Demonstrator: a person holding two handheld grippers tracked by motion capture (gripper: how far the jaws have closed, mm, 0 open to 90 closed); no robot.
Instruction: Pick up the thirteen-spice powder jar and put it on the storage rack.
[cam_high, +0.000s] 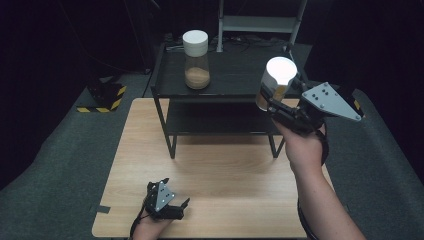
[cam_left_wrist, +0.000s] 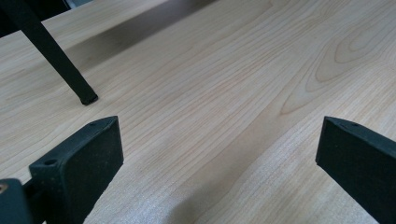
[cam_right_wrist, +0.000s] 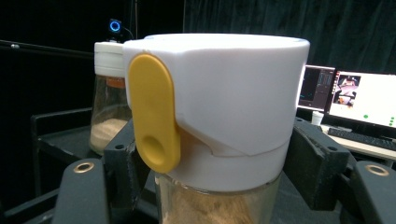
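Observation:
My right gripper (cam_high: 272, 102) is shut on a clear jar (cam_high: 275, 82) with a white lid and brown powder inside, holding it in the air at the right end of the black shelf (cam_high: 225, 75). Close up, the held jar (cam_right_wrist: 219, 116) has a yellow flip tab on its lid, and both jaws press on its neck. A second jar (cam_high: 196, 59) of the same kind stands on the shelf's top, left of centre; this standing jar (cam_right_wrist: 108, 98) also sits behind the held one. My left gripper (cam_high: 172, 202) rests open on the wooden table (cam_high: 225, 175) near its front edge, nothing between its jaws.
The shelf stands at the back of the table on thin black legs; one shelf leg (cam_left_wrist: 58, 60) meets the wood just ahead of the left gripper. Monitors (cam_right_wrist: 350, 95) glow beyond the shelf. A grey mat (cam_high: 60, 150) surrounds the table.

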